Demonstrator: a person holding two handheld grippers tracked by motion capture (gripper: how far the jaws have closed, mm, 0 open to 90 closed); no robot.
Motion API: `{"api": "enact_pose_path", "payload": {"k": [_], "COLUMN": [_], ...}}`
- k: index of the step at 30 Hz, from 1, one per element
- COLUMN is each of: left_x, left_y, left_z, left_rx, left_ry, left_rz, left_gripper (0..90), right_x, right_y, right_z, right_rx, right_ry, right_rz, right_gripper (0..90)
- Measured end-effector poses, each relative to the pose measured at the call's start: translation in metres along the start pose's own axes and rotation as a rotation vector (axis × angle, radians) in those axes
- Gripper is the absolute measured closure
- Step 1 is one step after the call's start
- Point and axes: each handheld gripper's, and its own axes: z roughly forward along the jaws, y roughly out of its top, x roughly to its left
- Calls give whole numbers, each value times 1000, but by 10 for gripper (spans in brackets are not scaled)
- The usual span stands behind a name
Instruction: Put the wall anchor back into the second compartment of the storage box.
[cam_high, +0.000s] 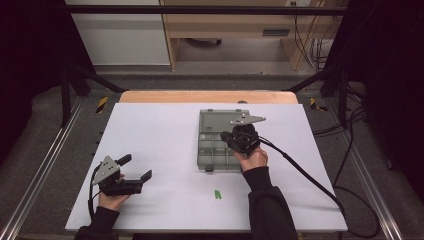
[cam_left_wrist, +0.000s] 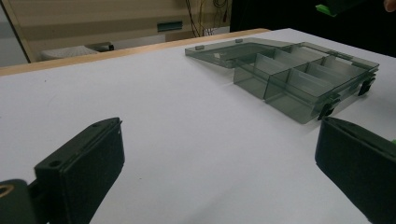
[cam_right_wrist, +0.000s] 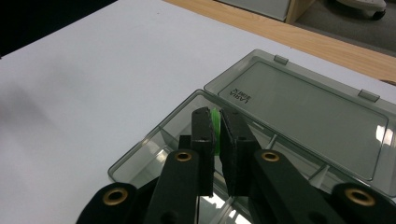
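- Right gripper: jaws narrow, clamped on a small green piece. Only a thin green edge shows between the pads, so its long axis can't be told.
- That gripper hangs over the near compartments of the open grey organizer box. The lid lies flat beyond the jaw tips, toward the far table edge.
- Box long axis runs away from the person, lid at the far end.
- Second green piece lies loose on the white table, just left of the right forearm and nearer the person than the box. Long axis points roughly away from the person.
- Left gripper: jaws wide, nothing held, low over the table, well left of the box. Box sits ahead and right of its jaws.
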Motion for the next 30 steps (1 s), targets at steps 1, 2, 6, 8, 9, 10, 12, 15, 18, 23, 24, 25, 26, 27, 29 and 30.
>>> {"api": "enact_pose_path", "payload": {"k": [1, 2, 6, 8, 9, 10, 12, 15, 18, 23, 24, 25, 26, 27, 29, 30], "left_x": [0, 0, 0, 0, 0, 0, 0, 0, 0, 0, 0, 0, 0, 0, 0, 0], "left_y": [0, 0, 0, 0, 0, 0, 0, 0, 0, 0, 0, 0, 0, 0, 0, 0], "left_z": [0, 0, 0, 0, 0, 0, 0, 0, 0, 0, 0, 0, 0, 0, 0, 0], "left_rx": [0, 0, -2, 0, 0, 1, 0, 0, 0, 1, 1, 1, 1, 1, 1, 1], "left_ry": [0, 0, 0, 0, -1, 0, 0, 0, 0, 0, 0, 0, 0, 0, 0, 0], "left_rz": [0, 0, 2, 0, 0, 2, 0, 1, 1, 1, 1, 1, 2, 1, 1, 1], "left_gripper": [9, 9, 9, 9, 9, 9, 9, 9, 9, 9, 9, 9, 9, 9, 9, 9], "right_x": [-1, -1, -3, -4, -5, -5, -7, -9, -12, -14, -14, -15, -15, -15, -16, -16], "right_y": [0, 0, 1, 1, 0, 0, -1, -3, -6, -10, -10, -11, -12, -12, -15, -16], "right_z": [5, 5, 17, 23, 27, 29, 32, 39, 48, 56, 57, 59, 61, 61, 65, 67], "right_rx": [4, 4, 17, 24, 32, 35, 40, 57, 82, 107, 114, 119, 127, 127, 152, 160], "right_ry": [-2, -2, -12, -18, -20, -23, -25, -32, -38, -42, -42, -44, -43, -43, -48, -47], "right_rz": [0, 0, -3, -5, -1, 0, 4, 10, 17, 23, 24, 25, 25, 25, 22, 25], "right_gripper": [846, 846, 846, 846, 846, 846, 846, 845, 845, 845, 845, 845, 845, 845, 844, 844]}}
